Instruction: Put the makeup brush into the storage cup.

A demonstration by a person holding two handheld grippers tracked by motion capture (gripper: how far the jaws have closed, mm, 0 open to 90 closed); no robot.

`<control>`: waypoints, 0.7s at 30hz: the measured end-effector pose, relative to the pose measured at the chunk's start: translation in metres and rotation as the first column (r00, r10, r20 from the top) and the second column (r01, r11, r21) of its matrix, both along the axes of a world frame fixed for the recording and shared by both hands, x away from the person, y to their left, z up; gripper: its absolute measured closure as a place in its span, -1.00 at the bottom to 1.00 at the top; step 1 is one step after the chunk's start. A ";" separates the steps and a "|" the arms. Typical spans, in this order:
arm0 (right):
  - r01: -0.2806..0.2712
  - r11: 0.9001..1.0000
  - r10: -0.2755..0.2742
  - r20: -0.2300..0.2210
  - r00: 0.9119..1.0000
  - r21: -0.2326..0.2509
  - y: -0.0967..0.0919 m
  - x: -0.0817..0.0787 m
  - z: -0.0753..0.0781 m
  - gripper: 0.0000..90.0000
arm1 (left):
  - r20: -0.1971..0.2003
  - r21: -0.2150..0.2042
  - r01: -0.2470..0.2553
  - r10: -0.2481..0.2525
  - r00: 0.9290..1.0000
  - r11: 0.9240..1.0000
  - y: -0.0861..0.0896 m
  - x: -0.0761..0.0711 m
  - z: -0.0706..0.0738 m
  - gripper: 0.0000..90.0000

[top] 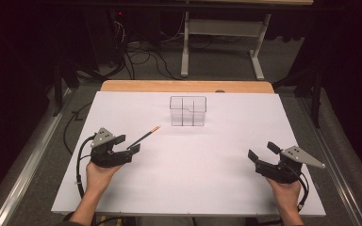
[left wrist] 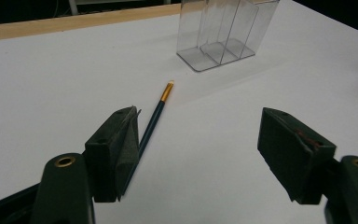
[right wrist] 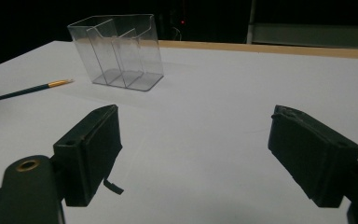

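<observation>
A thin dark paintbrush (top: 144, 137) with a gold ferrule and pale tip lies flat on the white table (top: 217, 188), tip toward a clear plastic organizer (top: 188, 111) with upright dividers. My left gripper (top: 128, 143) sits at the brush's handle end, open; in the left gripper view the paintbrush (left wrist: 154, 120) runs beside the left jaw and the space between the jaws holds nothing. My right gripper (top: 260, 151) rests open at the right, far from the brush. In the right gripper view the organizer (right wrist: 116, 52) and paintbrush (right wrist: 28, 90) lie ahead to the left.
A wooden strip (top: 186, 86) borders the table's far edge. Beyond it stand a white desk frame (top: 221, 35) and cables on the floor. White surface stretches between the two grippers.
</observation>
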State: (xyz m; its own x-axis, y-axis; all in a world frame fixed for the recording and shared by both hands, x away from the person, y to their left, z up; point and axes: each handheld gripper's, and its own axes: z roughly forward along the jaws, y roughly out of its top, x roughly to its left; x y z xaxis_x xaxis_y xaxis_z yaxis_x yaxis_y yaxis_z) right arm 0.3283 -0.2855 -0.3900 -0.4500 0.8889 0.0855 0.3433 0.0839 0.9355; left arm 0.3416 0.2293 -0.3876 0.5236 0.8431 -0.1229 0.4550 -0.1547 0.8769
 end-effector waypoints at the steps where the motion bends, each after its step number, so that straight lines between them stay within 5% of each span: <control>1: 0.000 1.000 0.000 0.001 1.000 0.001 0.000 0.000 0.000 -0.59 | 0.001 0.002 0.001 -0.001 1.000 1.000 -0.001 0.000 0.000 -0.34; 21: 0.001 1.000 -0.001 0.010 1.000 0.000 0.000 -0.001 0.001 -0.59 | 0.001 0.023 0.011 -0.011 1.000 1.000 -0.003 -0.005 0.002 -0.35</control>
State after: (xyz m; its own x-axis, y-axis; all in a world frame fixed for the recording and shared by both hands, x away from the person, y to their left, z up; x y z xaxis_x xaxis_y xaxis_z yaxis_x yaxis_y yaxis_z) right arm 0.3273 -0.2854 -0.3894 -0.4499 0.8894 0.0810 0.3342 0.0836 0.9388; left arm 0.3361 0.2262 -0.3857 0.5327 0.8400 -0.1030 0.4520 -0.1795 0.8738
